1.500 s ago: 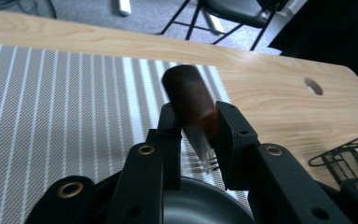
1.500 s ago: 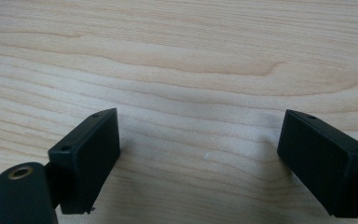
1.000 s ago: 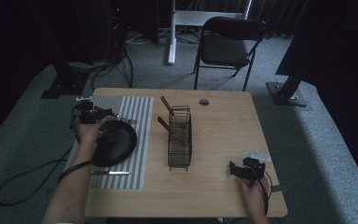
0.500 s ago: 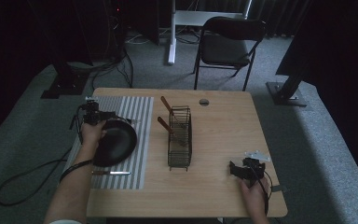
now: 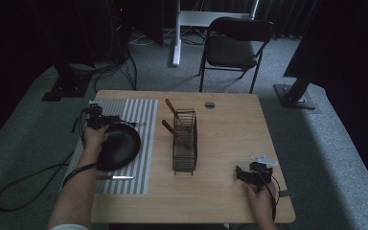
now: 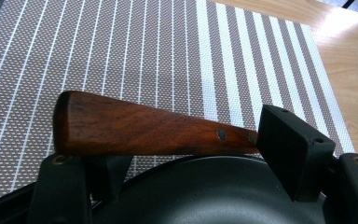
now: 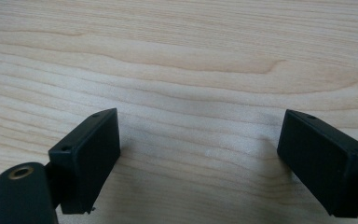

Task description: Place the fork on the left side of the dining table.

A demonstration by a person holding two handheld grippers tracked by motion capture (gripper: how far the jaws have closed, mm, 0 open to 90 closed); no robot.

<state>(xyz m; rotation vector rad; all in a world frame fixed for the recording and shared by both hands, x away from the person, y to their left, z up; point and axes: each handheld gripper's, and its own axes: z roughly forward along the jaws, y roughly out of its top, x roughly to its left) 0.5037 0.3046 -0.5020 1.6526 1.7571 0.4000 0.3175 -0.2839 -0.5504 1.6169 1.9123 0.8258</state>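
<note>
A black round pan (image 5: 119, 146) sits on the striped placemat (image 5: 134, 111) at the table's left. A wooden utensil handle (image 6: 140, 126) with two rivets lies crosswise over the pan's (image 6: 205, 196) far rim. My left gripper (image 5: 100, 120) is at that rim, and the handle spans the gap between its jaws (image 6: 186, 154). The jaws have just been opening. The narrow end of the handle meets the right pad (image 6: 291, 147), and I see no pinch on it. My right gripper (image 5: 249, 175) rests open near the front right of the table, with bare wood between its jaws (image 7: 198, 154).
A black wire basket (image 5: 184, 143) stands mid-table with two wooden-handled utensils (image 5: 172, 109) leaning in it. A knife (image 5: 117, 178) lies on the mat's near end. A small round disc (image 5: 210, 104) sits at the far edge. A chair (image 5: 235, 45) stands beyond the table.
The left hand has stayed at the pan's far rim with hardly any shift. The right hand has not moved.
</note>
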